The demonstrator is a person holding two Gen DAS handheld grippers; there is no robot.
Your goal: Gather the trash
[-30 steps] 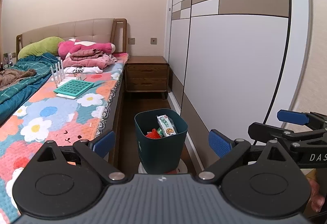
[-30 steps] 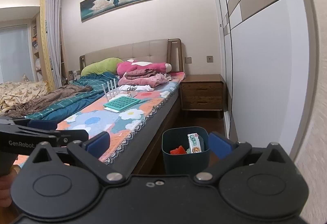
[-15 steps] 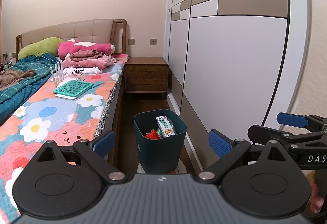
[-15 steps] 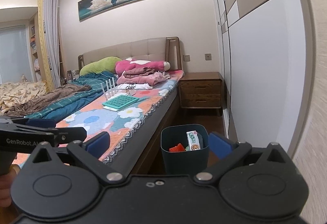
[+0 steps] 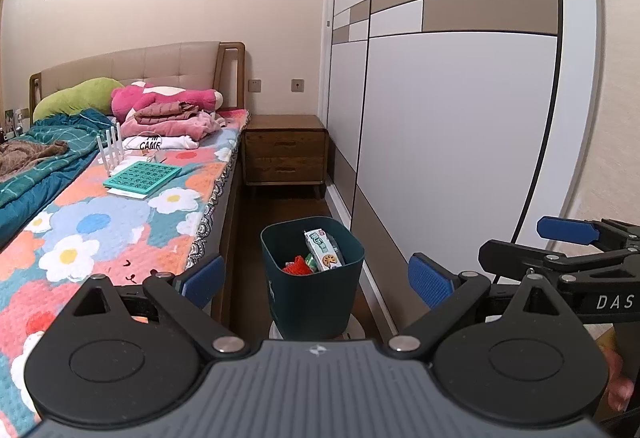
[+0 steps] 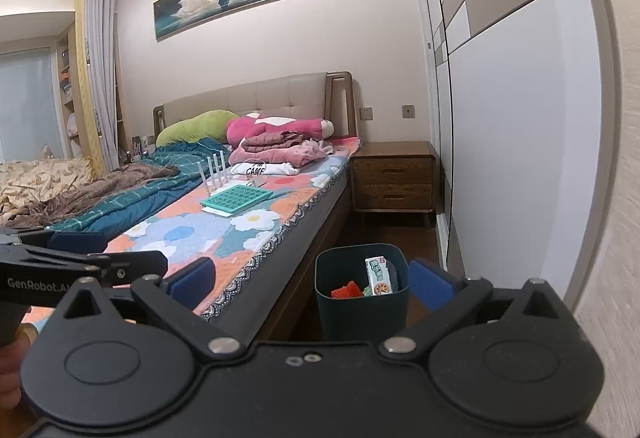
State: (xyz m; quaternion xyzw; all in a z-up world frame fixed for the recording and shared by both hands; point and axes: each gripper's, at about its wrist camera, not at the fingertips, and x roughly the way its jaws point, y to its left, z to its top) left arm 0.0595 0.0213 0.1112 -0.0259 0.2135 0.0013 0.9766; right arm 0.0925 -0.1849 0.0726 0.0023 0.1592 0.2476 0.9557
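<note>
The dark green bin (image 5: 312, 278) stands on the floor between bed (image 5: 120, 206) and wardrobe (image 5: 452, 126), already holding wrappers; left hand-held gripper (image 5: 316, 276) and right hand-held gripper (image 6: 312, 278) both spread, empty, framing it for approach.

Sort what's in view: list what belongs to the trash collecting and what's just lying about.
Belongs to the job:
- dark green plastic trash bin on the floor beside the bed
- white snack carton inside it
- red crumpled wrapper inside it
- left claw, open and empty
- right claw, open and empty

Just lying about:
- teal grid board on the bed
- pink folded clothes
- wooden nightstand
</note>
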